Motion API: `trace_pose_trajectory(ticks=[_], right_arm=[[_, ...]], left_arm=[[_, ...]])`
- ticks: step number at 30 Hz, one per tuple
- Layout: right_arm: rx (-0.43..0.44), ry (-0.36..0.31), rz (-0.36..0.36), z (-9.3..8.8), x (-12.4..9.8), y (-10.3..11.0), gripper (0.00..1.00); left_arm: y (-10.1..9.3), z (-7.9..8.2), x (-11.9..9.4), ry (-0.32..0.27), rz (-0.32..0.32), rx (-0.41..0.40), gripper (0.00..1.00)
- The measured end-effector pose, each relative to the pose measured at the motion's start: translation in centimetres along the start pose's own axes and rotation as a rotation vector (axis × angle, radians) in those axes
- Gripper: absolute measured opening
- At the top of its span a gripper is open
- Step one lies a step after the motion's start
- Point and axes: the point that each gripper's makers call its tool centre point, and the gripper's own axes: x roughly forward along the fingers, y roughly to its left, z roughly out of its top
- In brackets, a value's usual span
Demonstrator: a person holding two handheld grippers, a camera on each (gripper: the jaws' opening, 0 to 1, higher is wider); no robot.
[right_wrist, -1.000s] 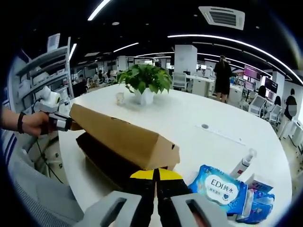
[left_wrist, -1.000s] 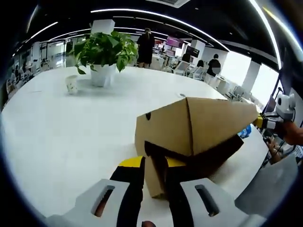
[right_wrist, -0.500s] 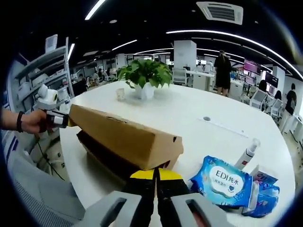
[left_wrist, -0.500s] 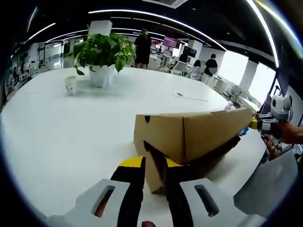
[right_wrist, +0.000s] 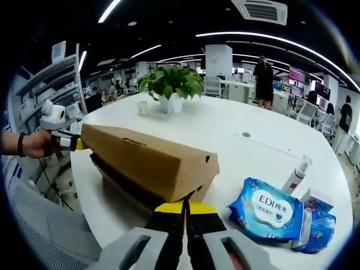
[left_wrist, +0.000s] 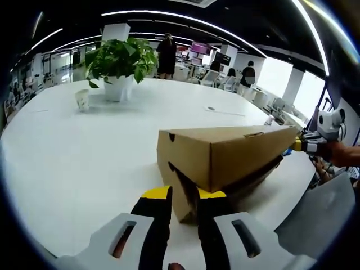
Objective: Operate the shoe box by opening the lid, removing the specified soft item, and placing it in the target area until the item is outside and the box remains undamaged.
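A brown cardboard shoe box lid (left_wrist: 236,152) hangs slightly raised over its dark base (left_wrist: 253,179) on the white table (left_wrist: 84,152). My left gripper (left_wrist: 183,197) is shut on the near end of the lid. The right gripper (left_wrist: 304,145) holds the far end. In the right gripper view the same lid (right_wrist: 146,154) slopes down toward my right gripper (right_wrist: 185,207), whose yellow-tipped jaws meet at the lid's near lower edge. The left gripper (right_wrist: 70,142), held by a hand, grips the far end. What is inside the box is hidden.
A blue pack of wet wipes (right_wrist: 267,208), a white spray bottle (right_wrist: 296,174) and more blue packs lie right of the box. A potted plant (left_wrist: 119,62) and a small cup (left_wrist: 83,100) stand further back. People stand in the office behind.
The lid has come down from a steep tilt to nearly level over the base, narrowing the gap. Both grippers still hold its ends.
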Motion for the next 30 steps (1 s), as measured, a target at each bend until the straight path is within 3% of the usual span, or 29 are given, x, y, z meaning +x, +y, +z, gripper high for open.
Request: trace_pose_trajectory(ticks=[17, 20, 30], right_arm=[[0.035, 0.043, -0.002, -3.0, 0.6, -0.4, 0.00], [0.041, 0.047, -0.006, -3.2, 0.6, -0.5, 0.00], [0.037, 0.056, 0.013, -3.2, 1.1, 0.3, 0.00]], left_arm=[[0.0, -2.6, -0.5, 0.036, 0.002, -0.018, 0.14], [-0.3, -3.3, -0.5, 0.061, 0.003, 0.016, 0.13], [-0.3, -3.7, -0.3, 0.059, 0.001, -0.009, 0.13]])
